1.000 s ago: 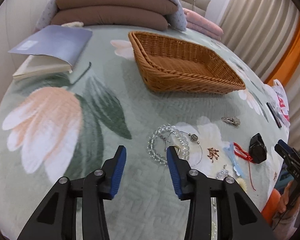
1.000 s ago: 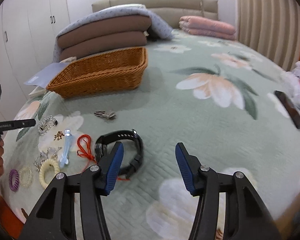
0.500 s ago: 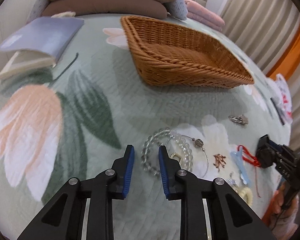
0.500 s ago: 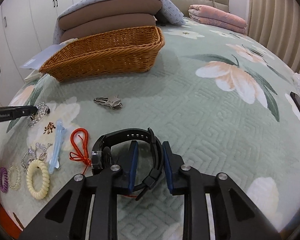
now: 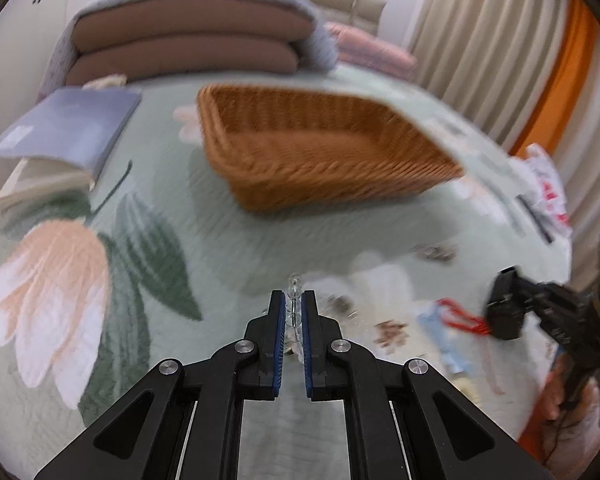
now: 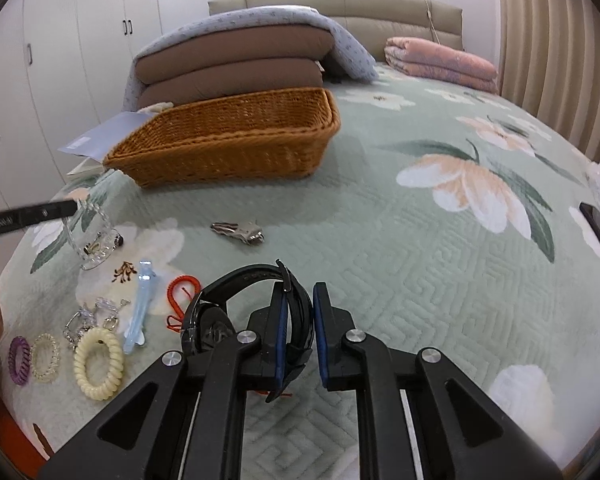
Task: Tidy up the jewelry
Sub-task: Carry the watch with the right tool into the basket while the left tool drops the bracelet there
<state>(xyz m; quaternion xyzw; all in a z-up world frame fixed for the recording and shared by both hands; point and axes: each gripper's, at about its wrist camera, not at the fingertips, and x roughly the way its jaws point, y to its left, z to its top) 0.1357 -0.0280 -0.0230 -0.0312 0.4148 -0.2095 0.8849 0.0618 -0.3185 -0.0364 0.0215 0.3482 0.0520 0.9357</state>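
My left gripper (image 5: 293,300) is shut on a clear bead bracelet (image 5: 293,285) and holds it above the bedspread; in the right wrist view the bracelet (image 6: 94,240) hangs from the left gripper's tip (image 6: 66,207). My right gripper (image 6: 299,300) is shut on the strap of a black watch (image 6: 236,286), lifted off the bed; it also shows in the left wrist view (image 5: 506,312). A brown wicker basket (image 5: 332,184) (image 6: 224,160) stands further back on the bed.
On the floral bedspread lie a metal hair clip (image 6: 240,233), a light blue clip (image 6: 140,308), a red cord (image 6: 182,292), a cream coil hair tie (image 6: 98,362), other hair ties (image 6: 32,358) and silver pieces (image 6: 92,316). A book (image 5: 64,136) and stacked cushions (image 5: 188,52) lie behind.
Both grippers have closed: the left on the bead bracelet, the right on the watch strap. Both items have been lifted off the bedspread.
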